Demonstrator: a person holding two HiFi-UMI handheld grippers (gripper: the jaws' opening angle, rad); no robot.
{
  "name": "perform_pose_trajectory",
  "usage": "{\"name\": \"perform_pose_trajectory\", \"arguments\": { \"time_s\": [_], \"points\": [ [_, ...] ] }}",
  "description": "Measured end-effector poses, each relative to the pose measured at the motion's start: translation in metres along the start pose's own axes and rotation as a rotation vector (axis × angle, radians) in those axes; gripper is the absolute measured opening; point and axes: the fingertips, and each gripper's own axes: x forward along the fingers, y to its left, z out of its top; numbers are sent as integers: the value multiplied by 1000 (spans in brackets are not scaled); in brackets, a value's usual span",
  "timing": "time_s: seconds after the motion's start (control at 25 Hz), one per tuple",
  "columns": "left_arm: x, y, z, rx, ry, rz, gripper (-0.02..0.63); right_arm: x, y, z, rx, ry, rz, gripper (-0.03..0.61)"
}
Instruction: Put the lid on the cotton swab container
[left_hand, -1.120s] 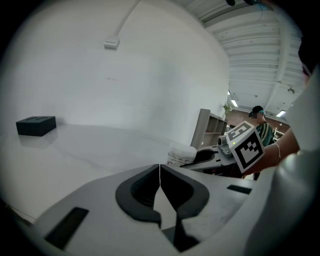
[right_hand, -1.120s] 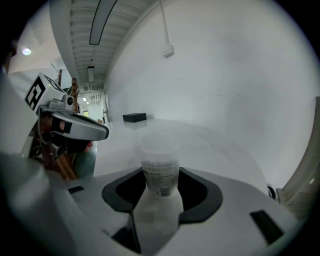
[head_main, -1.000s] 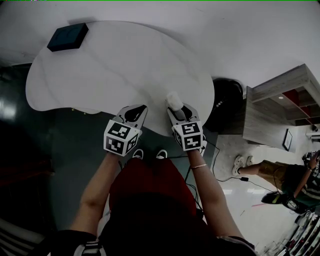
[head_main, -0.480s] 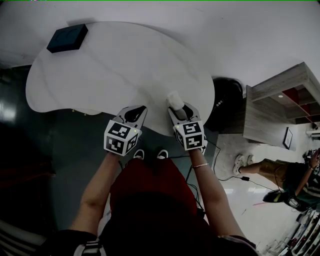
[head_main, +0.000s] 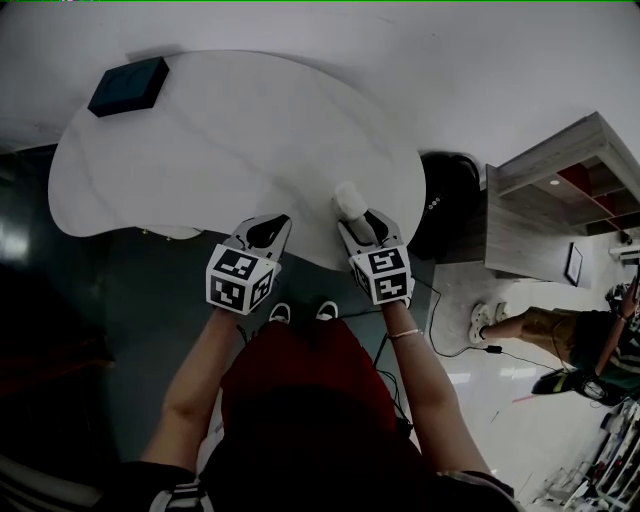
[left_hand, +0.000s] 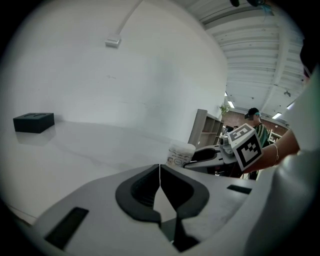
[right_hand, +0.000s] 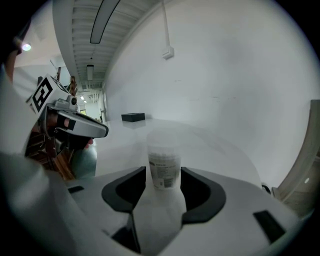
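Observation:
The cotton swab container is a small pale tub with a whitish lid on top, standing upright near the front edge of the white table. In the right gripper view the container sits between my right gripper's jaws, which press both its sides. In the head view the right gripper is just behind the tub. My left gripper hovers at the table edge to its left, apart from it. The left gripper has its jaws together on nothing, and the container shows beyond them.
A black box lies at the table's far left end. A black round object stands on the floor right of the table, beside a wooden shelf unit. A person is at the far right.
The head view has shifted slightly. Both grippers and the container stay where they were.

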Motion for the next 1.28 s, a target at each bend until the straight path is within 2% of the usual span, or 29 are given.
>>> {"name": "perform_pose_trajectory", "arguments": {
  "time_s": [0.36,0.52,0.76,1.28],
  "points": [
    [-6,1,-4,14,0,-55,26,-23,3,-9,66,7,-87,210],
    [-9,0,-7,35,3,-92,26,-37,8,-4,121,-29,-137,210],
    [-16,1,-10,61,5,-138,26,-51,33,4,174,-80,-157,208],
    [-39,-15,-16,114,-8,-241,26,-84,81,-4,289,-133,-222,79]
  ]
}}
